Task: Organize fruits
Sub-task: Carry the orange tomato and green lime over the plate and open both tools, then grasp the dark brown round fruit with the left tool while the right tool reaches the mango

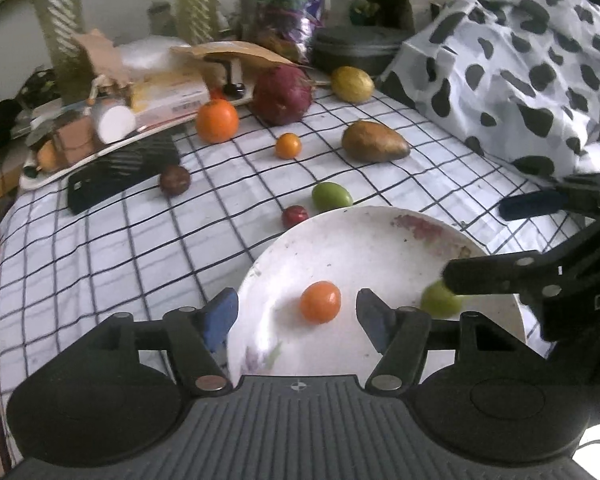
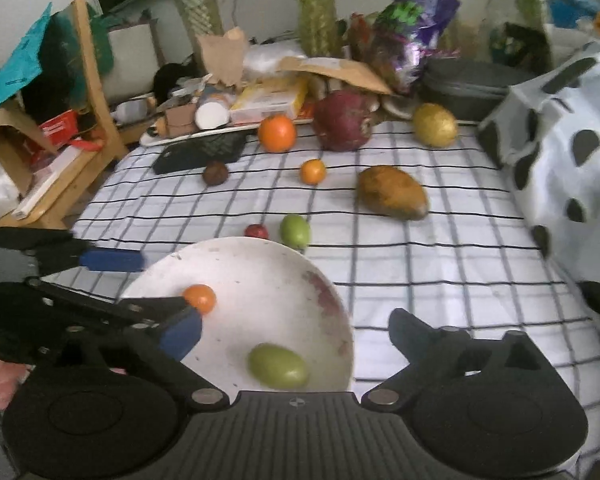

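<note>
A white plate [image 1: 340,248] sits on the checked cloth. On it lie a small orange fruit [image 1: 320,302] and a green fruit [image 1: 440,300]. My left gripper [image 1: 296,316] is open with the orange fruit between its blue pads, which do not touch it. In the right wrist view my right gripper [image 2: 294,334] stands wide open over the plate [image 2: 260,272], and the green fruit [image 2: 278,366] lies loose just below its fingers. Beyond the plate are a green fruit [image 1: 332,197], a small red fruit [image 1: 295,216], a mango [image 1: 374,142] and a small orange [image 1: 288,146].
Farther back lie a big orange [image 1: 217,120], a dark red fruit [image 1: 282,94], a lemon [image 1: 352,84] and a brown fruit [image 1: 175,180]. A black case [image 1: 120,172] and a cluttered tray [image 1: 100,128] sit at the left. A spotted cloth [image 1: 520,72] rises at the right.
</note>
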{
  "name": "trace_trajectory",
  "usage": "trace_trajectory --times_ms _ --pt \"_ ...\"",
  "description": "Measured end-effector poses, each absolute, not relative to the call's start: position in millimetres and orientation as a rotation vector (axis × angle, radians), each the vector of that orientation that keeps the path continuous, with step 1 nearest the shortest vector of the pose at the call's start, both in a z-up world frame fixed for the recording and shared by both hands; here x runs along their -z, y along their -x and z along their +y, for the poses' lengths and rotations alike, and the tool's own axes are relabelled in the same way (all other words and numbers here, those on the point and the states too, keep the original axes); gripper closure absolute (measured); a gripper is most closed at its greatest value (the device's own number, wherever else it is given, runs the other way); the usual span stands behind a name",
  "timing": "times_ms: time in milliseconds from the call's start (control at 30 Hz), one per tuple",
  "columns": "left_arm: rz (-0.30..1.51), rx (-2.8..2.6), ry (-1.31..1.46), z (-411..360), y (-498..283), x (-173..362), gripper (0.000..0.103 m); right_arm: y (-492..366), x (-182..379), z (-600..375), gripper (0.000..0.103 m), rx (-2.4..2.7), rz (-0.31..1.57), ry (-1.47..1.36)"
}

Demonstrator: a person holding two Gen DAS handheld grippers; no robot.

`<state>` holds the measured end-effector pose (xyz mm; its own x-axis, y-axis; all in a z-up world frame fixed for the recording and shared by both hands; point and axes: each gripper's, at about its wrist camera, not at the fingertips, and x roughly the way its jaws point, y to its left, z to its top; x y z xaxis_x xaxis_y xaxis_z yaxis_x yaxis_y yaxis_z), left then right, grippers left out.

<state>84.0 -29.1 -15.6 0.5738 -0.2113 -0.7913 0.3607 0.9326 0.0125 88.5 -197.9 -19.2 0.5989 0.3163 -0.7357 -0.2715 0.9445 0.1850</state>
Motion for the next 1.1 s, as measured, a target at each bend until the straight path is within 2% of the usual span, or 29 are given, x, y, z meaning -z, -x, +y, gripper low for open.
trace_trajectory --times_ms 533,1100 --pt "0.879 0.223 -0.077 -7 -41 6 0.039 -51 28 -199 0.0 -0.127 0.877 0.099" --pt "0.875 0.213 -0.092 -8 -39 9 0.039 -47 29 -192 0.0 -0.134 0.877 0.142"
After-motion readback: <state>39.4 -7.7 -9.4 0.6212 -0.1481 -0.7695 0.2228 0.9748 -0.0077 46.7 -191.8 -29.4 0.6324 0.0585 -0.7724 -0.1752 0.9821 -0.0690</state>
